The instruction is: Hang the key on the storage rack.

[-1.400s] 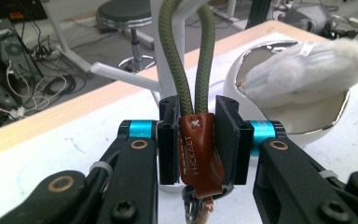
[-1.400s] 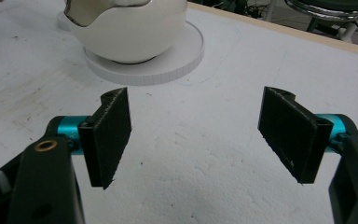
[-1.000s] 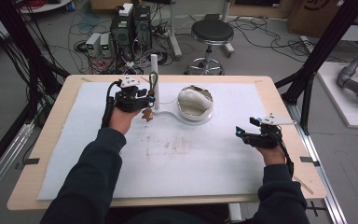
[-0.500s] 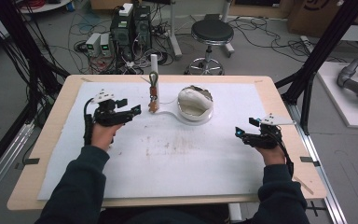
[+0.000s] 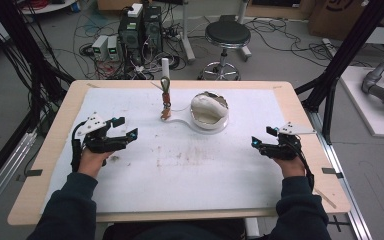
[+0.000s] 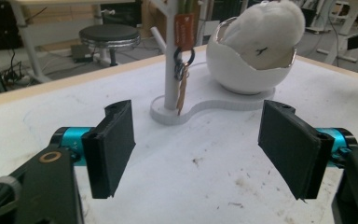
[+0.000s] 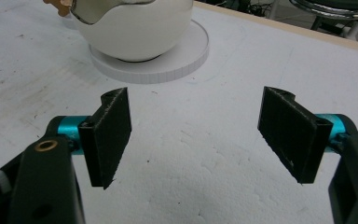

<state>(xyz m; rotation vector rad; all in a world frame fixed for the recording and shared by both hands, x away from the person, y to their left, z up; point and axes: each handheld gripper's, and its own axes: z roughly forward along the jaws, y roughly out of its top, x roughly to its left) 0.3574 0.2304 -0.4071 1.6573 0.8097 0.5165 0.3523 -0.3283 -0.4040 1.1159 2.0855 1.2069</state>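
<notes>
High view | left gripper (image 5: pixel 124 136) back from key ring (image 5: pixel 166 95), jaws just opened wide, empty | right gripper (image 5: pixel 261 143) wide, empty | hanging looks done

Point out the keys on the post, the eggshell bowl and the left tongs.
keys (image 6: pixel 182 74): left gripper view, the hanging bunch.
eggshell bowl (image 5: pixel 211 119): high view, its outer wall.
left tongs (image 5: pixel 125 127): high view, midway between the tips.

white stand (image 5: pixel 166 87) and egg-shaped bowl (image 5: pixel 209 111) mid-table

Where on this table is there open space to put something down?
The white mat lies bare between the left tongs and right tongs, and along the near edge. It is crowded at the far middle, where the key stand and egg-shaped bowl share a base.
</notes>
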